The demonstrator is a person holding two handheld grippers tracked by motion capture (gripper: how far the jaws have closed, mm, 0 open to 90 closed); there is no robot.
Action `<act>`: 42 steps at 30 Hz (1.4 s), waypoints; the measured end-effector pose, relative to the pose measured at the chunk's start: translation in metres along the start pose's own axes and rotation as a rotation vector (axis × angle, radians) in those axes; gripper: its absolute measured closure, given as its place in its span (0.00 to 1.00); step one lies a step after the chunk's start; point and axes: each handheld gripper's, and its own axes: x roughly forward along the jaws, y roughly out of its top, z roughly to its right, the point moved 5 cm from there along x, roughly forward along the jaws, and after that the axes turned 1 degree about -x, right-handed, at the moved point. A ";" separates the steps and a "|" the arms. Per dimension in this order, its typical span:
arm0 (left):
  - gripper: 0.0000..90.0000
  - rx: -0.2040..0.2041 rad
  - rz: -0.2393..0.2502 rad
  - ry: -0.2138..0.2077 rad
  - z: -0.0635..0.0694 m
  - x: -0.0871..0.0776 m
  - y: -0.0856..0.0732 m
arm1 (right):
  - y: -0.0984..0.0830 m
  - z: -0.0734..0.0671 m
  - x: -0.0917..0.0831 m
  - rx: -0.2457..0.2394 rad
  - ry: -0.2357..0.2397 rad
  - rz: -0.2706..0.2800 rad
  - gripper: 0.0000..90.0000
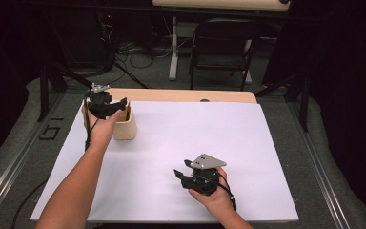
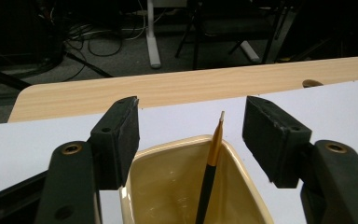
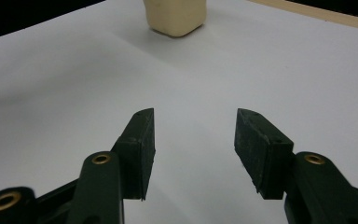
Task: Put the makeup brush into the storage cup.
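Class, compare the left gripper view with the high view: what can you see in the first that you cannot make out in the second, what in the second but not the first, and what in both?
Left gripper view alone: a pencil standing tilted inside the cream cup, between open jaws that do not touch it.

High view alone: the right gripper over the white sheet, both forearms, and a folding chair behind.

Both: the cup, the left gripper, the sheet and the wooden table edge.

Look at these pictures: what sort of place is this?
Probably a lab or studio set up for recording: a table covered by a white sheet, loose cables on the floor, a folding chair and dark surroundings.
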 end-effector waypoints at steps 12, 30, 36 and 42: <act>0.38 -0.016 -0.001 -0.008 -0.004 -0.005 0.001 | 0.000 0.000 0.001 -0.002 -0.001 -0.001 0.54; 0.38 0.005 -0.066 -0.074 0.000 -0.027 -0.002 | -0.001 -0.001 0.002 -0.004 -0.005 -0.006 0.53; 0.38 0.032 -0.078 -0.100 0.001 -0.039 -0.006 | -0.002 -0.001 0.002 -0.007 -0.004 -0.011 0.53; 0.38 0.050 -0.088 -0.131 0.001 -0.051 -0.012 | -0.002 0.000 0.002 -0.005 -0.009 -0.014 0.53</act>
